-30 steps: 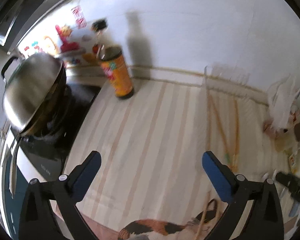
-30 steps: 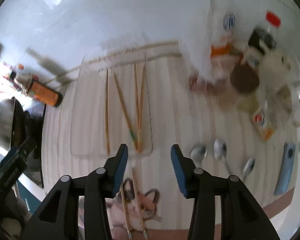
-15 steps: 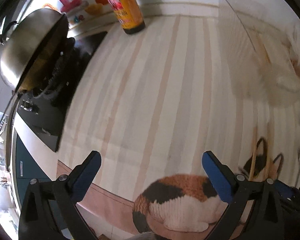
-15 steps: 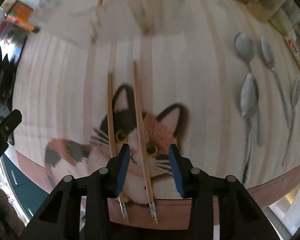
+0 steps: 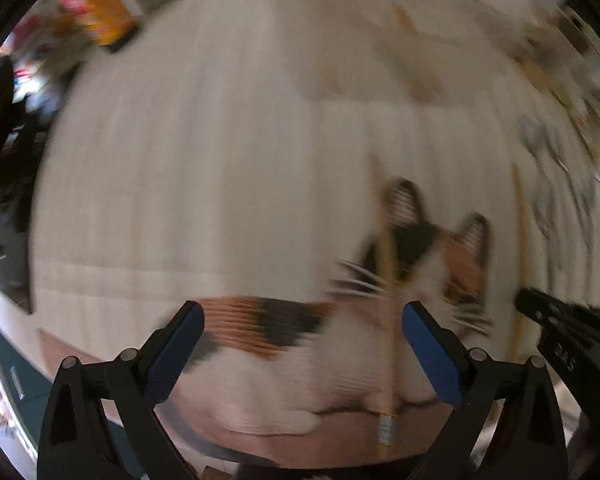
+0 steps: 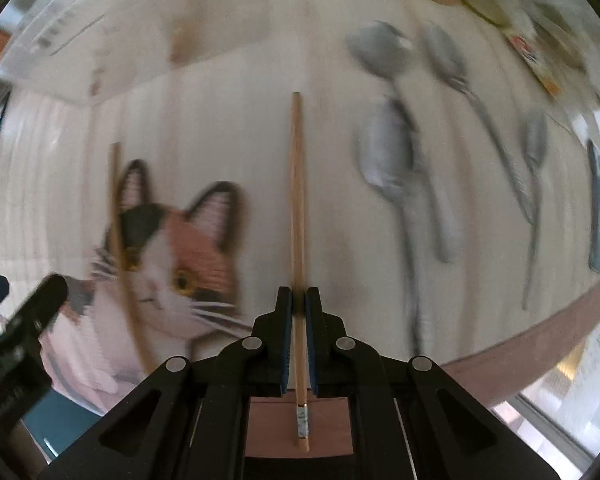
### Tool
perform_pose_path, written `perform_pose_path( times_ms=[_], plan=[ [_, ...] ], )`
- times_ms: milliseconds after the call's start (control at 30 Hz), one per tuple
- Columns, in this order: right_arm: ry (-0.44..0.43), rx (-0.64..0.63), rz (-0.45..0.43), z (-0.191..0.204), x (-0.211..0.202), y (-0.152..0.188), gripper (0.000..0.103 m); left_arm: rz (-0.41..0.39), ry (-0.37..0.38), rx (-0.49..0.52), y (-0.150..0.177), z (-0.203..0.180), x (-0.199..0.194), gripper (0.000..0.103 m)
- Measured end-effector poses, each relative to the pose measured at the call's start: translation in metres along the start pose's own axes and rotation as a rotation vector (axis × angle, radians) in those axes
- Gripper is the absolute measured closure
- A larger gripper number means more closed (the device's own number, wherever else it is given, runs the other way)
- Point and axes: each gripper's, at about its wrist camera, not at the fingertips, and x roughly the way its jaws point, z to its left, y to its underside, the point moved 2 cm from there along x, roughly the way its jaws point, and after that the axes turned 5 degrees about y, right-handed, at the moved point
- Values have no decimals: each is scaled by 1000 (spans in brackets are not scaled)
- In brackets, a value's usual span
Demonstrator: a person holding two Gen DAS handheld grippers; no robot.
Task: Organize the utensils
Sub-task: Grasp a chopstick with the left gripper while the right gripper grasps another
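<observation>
My right gripper (image 6: 298, 300) is shut on a wooden chopstick (image 6: 298, 184) that points straight ahead between the pads. A second chopstick (image 6: 120, 248) lies on the cat-print mat (image 6: 180, 264) to its left. In the left wrist view that chopstick (image 5: 386, 288) lies between my open, empty left gripper's (image 5: 300, 340) fingers, near the right pad (image 5: 428, 352). The held chopstick (image 5: 522, 256) shows further right, above the right gripper's body (image 5: 568, 340). Several metal spoons (image 6: 392, 160) lie on the mat to the right. A clear tray (image 6: 100, 40) with more chopsticks sits behind, blurred.
An orange canister (image 5: 104, 12) stands at the far left by the wall. A dark stove (image 5: 4, 168) is on the left edge. Cluttered packets (image 6: 532, 40) lie at the far right. The counter's front edge (image 6: 540, 332) runs just below the grippers.
Both grippers have dropped toward the cat mat. My right gripper has closed on the right-hand chopstick. My left gripper has swung right, over the other chopstick, still open.
</observation>
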Motion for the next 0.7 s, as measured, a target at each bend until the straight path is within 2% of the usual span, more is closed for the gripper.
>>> perform_pose_path(
  times_ms=[167, 200, 267, 333, 367, 400, 467, 700],
  plan=[
    [-24, 40, 7, -29, -3, 5, 96, 69, 73, 74, 8, -34, 19, 26],
    [-25, 44, 8, -33, -3, 5, 96, 78, 70, 86, 9, -38, 23, 43],
    [-23, 46, 7, -36, -4, 5, 96, 60, 46, 114, 9, -43, 22, 54],
    [-22, 43, 7, -38, -5, 6, 96, 49, 23, 124, 7, -44, 20, 76],
    [-25, 43, 7, -41, -6, 7, 96, 45, 20, 122, 5, -42, 19, 82],
    [-27, 44, 8, -40, -4, 4, 96, 43, 23, 113, 3, -37, 18, 94],
    [-29, 47, 10, -33, -2, 0, 96, 41, 37, 92, -2, -26, 16, 98],
    [-17, 44, -16, -23, 6, -3, 95, 30, -31, 44, -14, 18, 10, 98]
  ],
)
